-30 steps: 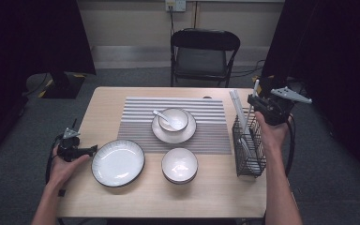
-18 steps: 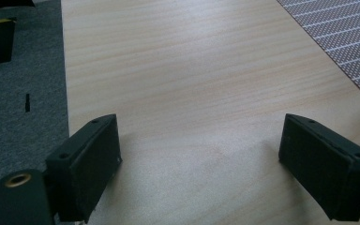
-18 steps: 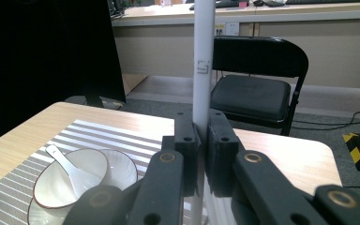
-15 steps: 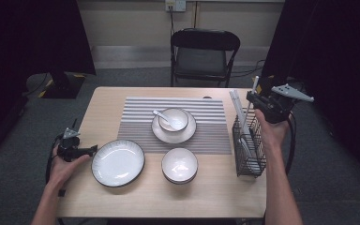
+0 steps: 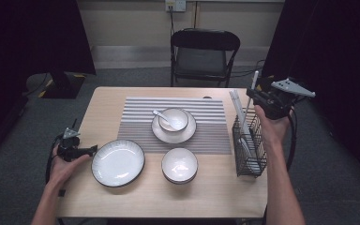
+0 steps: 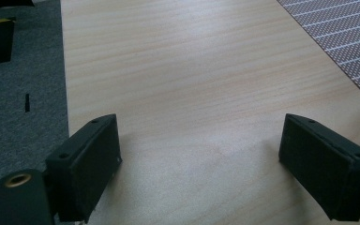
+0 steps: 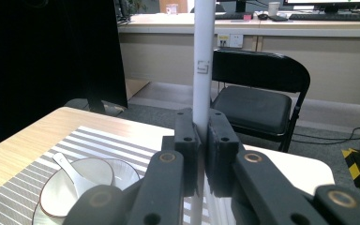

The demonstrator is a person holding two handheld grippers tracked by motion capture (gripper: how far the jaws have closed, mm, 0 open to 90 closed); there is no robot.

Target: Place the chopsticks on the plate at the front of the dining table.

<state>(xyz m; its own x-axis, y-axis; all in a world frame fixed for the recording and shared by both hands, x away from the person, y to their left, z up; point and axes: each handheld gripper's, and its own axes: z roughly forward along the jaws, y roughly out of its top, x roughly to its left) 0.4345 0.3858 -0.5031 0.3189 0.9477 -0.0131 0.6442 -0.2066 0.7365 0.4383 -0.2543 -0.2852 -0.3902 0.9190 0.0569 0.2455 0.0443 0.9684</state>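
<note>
Now | right tool point(image 7: 201, 154) clamped on white chopstick point(image 7: 203, 61), upright between jaws | left tool point(image 6: 199, 159) wide.

Both forearms are showing bare, with no sleeves. The right gripper point(image 5: 255, 97) is wearing a grey 3-cornered plate and trailing a black cable; its 2 black jaws are showing brass-ringed screw holes. The left gripper point(image 6: 201, 164) is carrying 2 blocky black pads.
</note>
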